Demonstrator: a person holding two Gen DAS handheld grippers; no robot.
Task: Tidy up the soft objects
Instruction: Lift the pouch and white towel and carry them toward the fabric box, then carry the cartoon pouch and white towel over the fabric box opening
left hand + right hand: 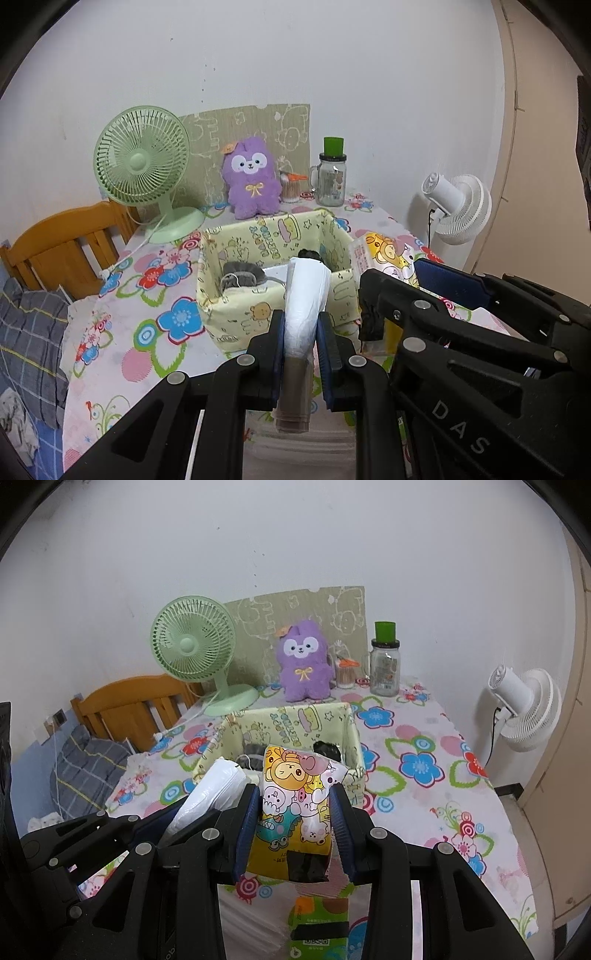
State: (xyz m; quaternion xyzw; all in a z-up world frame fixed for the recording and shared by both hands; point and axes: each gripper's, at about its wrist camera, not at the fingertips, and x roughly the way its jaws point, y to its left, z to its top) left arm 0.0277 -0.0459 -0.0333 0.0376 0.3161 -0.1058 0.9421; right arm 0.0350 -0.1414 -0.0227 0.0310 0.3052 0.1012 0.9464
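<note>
My left gripper (301,328) is shut on a white roll of plastic bags (304,295) and holds it above the near edge of the yellow fabric box (236,321). The roll also shows in the right wrist view (207,794). My right gripper (295,812) is shut on a cartoon-print tissue pack (295,794), held just in front of the same box (291,716). The pack shows at the right in the left wrist view (384,254). Dark soft items (240,275) lie inside the box. A purple plush toy (251,177) sits behind the box.
A green desk fan (142,166) stands at the back left of the floral-cloth table (147,295). A glass jar with a green lid (332,177) stands at the back right. A white fan (458,206) is off the table's right. A green pack (317,923) lies below my right gripper.
</note>
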